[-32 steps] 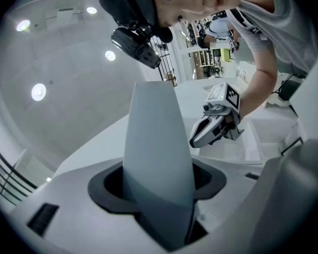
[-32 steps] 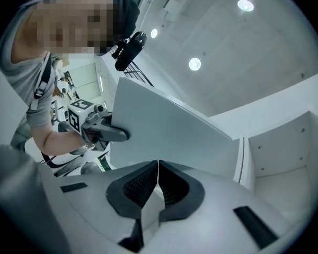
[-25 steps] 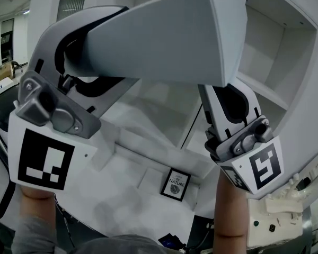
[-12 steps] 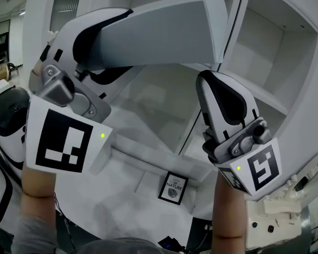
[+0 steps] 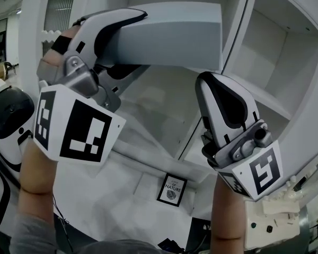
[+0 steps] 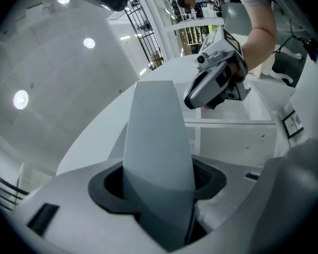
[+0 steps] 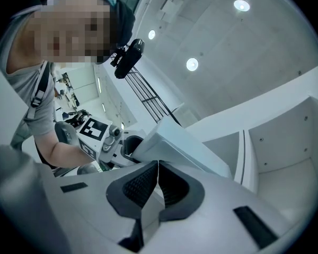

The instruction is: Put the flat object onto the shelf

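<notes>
White cubby shelf [image 5: 278, 97] fills the head view; the gripper views show a pale ceiling w/ round lights behind. Nearest, two forearms come up from 6 o'clock.

L gripper [image 6: 159, 187], at approx. 9 o'clock, is clamped on one end of the flat board [image 5: 175, 36]. Its pads sit against both faces, and the jaws stand wide because the board is thick. R gripper [image 7: 155, 184], at 4 o'clock, has its jaws together w/ nothing btw them. It sits below the board's free end, apart from it, and gives no support.

The board runs from L gripper toward 1 o'clock, roughly level. Its far edge is just beside the upright divider [image 5: 237, 33] at the mouth of the 12 o'clock cubby. Can't tell if any of it is past the front edge yet. Farther off, at 6 o'clock, a small framed picture [image 5: 173, 188] stands on a lower white surface.

Risks, as I judge:
- **Slip:** the board is held at one end only, so its weight levers on the pads. A quick push or wrist roll could let it pivot or slide out.
- **Jam:** the far corner is near the divider. Aimed a bit toward 3 o'clock, it would knock the edge, jam and twist in the grip.
- **Drop:** if it falls, it goes toward the framed picture, and R gripper, closed up and clear of it, wouldn't catch it.
</notes>
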A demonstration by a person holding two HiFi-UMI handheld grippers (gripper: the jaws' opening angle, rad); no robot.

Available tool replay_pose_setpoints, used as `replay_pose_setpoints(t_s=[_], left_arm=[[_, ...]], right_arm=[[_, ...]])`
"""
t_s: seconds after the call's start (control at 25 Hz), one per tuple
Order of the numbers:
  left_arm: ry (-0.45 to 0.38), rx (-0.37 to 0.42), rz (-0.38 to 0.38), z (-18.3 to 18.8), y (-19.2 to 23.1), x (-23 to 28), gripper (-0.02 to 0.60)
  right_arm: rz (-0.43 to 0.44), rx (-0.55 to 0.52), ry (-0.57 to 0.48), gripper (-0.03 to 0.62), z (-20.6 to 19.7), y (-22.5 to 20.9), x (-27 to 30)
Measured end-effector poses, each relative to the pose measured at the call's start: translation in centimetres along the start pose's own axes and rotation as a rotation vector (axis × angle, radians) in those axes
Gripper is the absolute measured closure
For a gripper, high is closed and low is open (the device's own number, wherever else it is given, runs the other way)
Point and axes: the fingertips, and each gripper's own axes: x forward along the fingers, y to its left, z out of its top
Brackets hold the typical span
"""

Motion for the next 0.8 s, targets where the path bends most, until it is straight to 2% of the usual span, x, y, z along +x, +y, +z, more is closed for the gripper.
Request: replay_pose_setpoints(t_s=[0.16, 0.48, 0.8], left_arm=[[0.011, 0.033, -0.022, -0.6, -0.7, 1.0, 0.313], [0.034, 0.084, -0.080, -1.8, -1.7, 3.9, 0.313], [0.086, 0.192, -0.156, -3.0, -4.6, 6.3, 0.311]], right_arm=[[0.009, 0.035, -0.013, 0.566, 0.3, 0.6, 0.6], [0.006, -0.021, 0.050, 0.566, -0.4, 1.0, 0.9], [-0.005, -0.013, 0.017, 0.566, 0.1, 0.5, 1.6]])
